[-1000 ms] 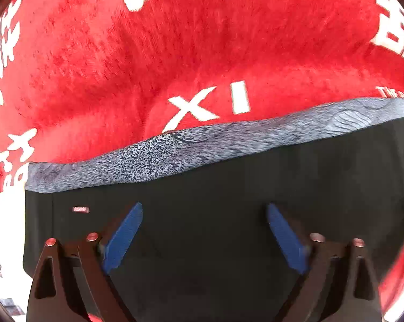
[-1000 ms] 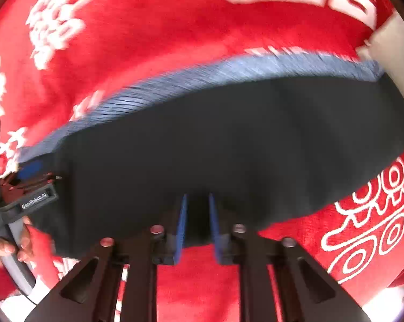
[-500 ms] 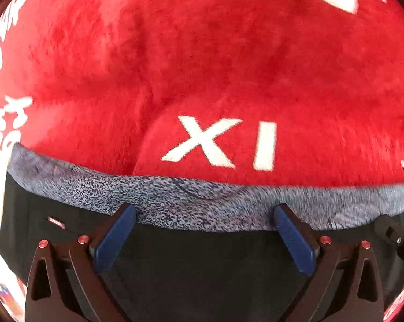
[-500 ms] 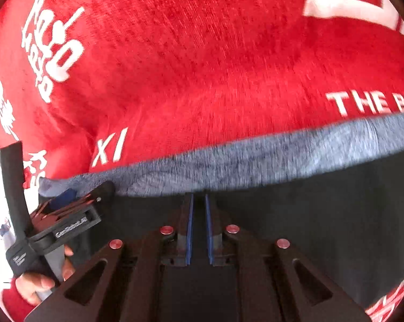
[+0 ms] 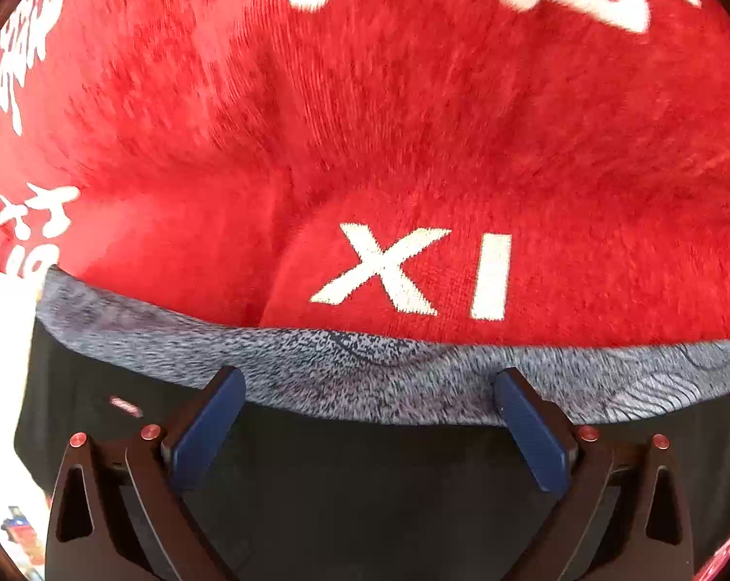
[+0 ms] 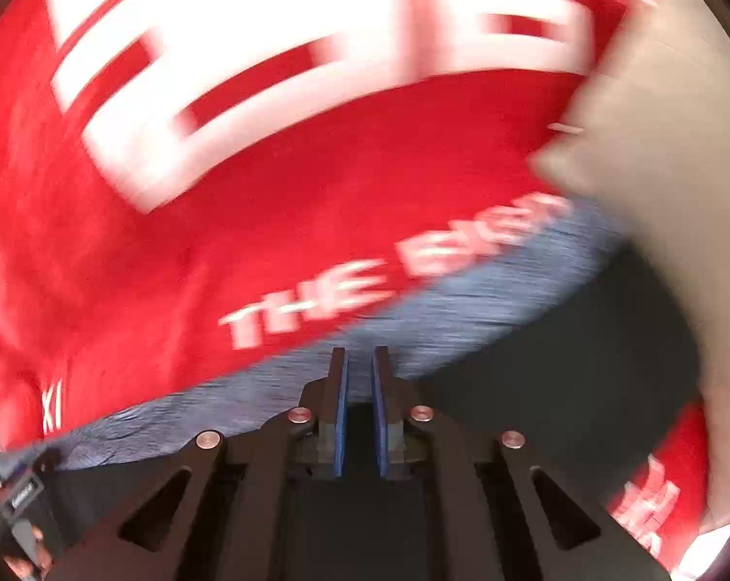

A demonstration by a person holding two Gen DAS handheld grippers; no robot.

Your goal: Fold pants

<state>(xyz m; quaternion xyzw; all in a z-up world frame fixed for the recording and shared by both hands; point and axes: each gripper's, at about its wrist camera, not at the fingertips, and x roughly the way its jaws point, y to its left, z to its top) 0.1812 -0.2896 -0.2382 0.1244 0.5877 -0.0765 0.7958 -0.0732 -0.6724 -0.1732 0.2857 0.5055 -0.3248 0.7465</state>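
Observation:
The black pants (image 5: 365, 474) with a grey speckled waistband (image 5: 345, 368) lie on a red blanket (image 5: 365, 145). My left gripper (image 5: 369, 387) is open, its blue pads (image 5: 209, 426) wide apart just over the waistband, holding nothing. In the right wrist view the pants (image 6: 558, 348) and waistband (image 6: 461, 310) run across the lower frame. My right gripper (image 6: 360, 363) has its jaws nearly closed with a narrow gap over the waistband edge; the blur hides whether cloth is pinched. The left gripper shows at the lower left (image 6: 21, 503).
The red blanket carries white lettering "XI" (image 5: 413, 276) and "THE BIG" (image 6: 379, 271). A beige cushion or pillow (image 6: 655, 169) lies at the right, touching the pants' far end. A white surface (image 5: 1, 363) shows at the left edge.
Both grippers have moved forward over the pants to the waistband edge. The right wrist view has swung right and is blurred. The left gripper stays open.

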